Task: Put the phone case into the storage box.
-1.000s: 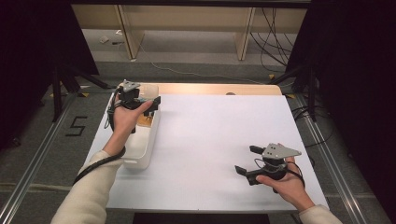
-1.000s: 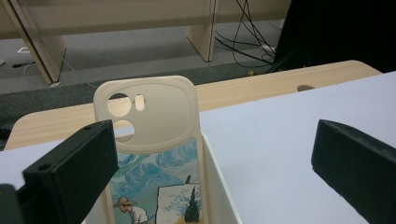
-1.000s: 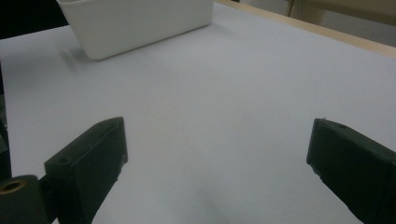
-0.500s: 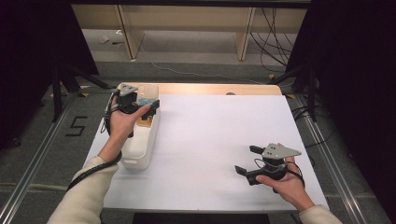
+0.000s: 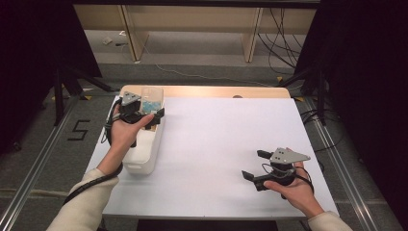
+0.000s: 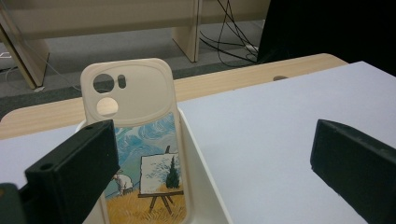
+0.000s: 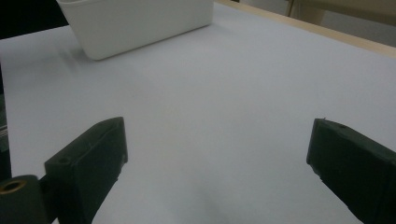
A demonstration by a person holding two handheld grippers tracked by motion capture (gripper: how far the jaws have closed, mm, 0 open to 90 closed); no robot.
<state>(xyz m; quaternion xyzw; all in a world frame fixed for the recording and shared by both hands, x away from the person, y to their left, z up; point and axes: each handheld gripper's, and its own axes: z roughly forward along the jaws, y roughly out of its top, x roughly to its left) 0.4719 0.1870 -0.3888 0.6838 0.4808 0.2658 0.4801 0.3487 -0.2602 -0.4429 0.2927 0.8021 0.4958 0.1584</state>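
White desk (image 5: 216, 144), wood strip along the far edge. White plastic bin (image 5: 144, 149) sits at the left side of the desk, long axis running near to far. Cream phone case (image 6: 135, 140) stands upright in the far end of the bin, back facing the left tongs' camera: camera cut-outs at top, painted scene below with blue swirled sky, an easel and yellow field. In the high view the case (image 5: 150, 98) shows as a pale, bluish shape at the bin's far end.

Left tongs (image 5: 153, 117) held over the far part of the bin, jaws spread wide, nothing between them. In the left gripper view one jaw overlaps the case's lower left; contact cannot be told.

Right tongs (image 5: 254, 166) at the near right of the desk, low over the bare surface, jaws wide apart and empty, pointing left toward the bin (image 7: 135, 25), well apart from it.
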